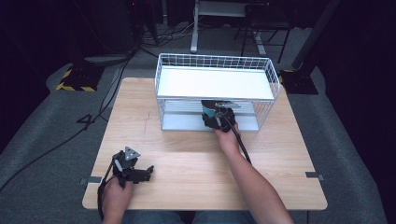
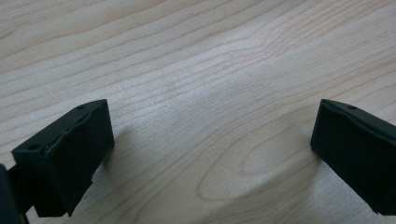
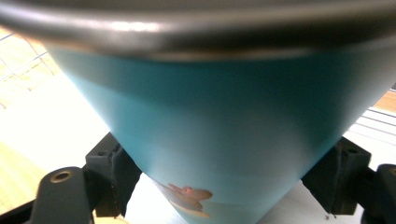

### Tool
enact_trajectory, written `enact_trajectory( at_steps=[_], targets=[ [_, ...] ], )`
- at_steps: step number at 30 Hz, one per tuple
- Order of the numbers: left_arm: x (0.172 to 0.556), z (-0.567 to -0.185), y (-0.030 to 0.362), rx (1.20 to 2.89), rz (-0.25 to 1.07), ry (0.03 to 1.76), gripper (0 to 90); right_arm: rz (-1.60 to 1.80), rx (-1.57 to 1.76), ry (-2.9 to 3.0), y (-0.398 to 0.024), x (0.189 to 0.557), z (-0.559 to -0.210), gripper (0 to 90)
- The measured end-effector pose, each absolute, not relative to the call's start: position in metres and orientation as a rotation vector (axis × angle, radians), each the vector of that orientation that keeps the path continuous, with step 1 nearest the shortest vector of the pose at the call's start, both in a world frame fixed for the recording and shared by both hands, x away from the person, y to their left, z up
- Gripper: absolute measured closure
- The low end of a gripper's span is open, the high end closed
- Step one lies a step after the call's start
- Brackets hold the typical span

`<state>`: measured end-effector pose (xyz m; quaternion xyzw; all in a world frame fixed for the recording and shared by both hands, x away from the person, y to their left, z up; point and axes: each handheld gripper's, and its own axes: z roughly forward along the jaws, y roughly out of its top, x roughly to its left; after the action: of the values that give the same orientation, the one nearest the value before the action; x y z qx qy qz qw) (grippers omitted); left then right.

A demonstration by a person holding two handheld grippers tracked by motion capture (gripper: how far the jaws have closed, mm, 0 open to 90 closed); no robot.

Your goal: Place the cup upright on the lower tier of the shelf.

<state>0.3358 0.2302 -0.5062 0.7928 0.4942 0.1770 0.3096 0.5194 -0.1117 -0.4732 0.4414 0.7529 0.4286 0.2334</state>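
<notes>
Right gripper apparently clamps teal cup inside wire rack.

A light wooden table fills the frame's centre; a white wire rack stands at its upper middle.

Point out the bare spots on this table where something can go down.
Wooden table is bare between the left tongs and the right forearm, and along the strip left of the wire rack. The rack's white top shelf is free too. Its lower shelf is crowded: the right tongs grip a teal cup there.
</notes>
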Motion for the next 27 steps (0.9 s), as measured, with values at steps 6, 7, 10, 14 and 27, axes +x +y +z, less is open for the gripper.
enact_trajectory(
  at_steps=[6,7,10,14,27],
  targets=[
    [0.3357,-0.5062,0.2302,2.094,0.468,1.306,0.0,1.181,1.218,2.051,-0.1078,0.5252,-0.4758,22.3],
    [0.3357,-0.5062,0.2302,2.094,0.469,1.307,0.0,1.181,1.224,2.05,-0.1072,0.5262,-0.4761,22.3],
    [0.3357,-0.5062,0.2301,2.093,0.468,1.306,0.0,1.183,1.232,2.048,-0.1064,0.5268,-0.477,22.3],
    [0.3357,-0.5062,0.2301,2.093,0.468,1.306,0.0,1.186,1.242,2.042,-0.1067,0.5272,-0.4776,22.3],
    [0.3357,-0.5062,0.2302,2.094,0.469,1.307,0.0,1.17,1.224,2.044,-0.1075,0.5269,-0.4761,15.1]
  ],
)
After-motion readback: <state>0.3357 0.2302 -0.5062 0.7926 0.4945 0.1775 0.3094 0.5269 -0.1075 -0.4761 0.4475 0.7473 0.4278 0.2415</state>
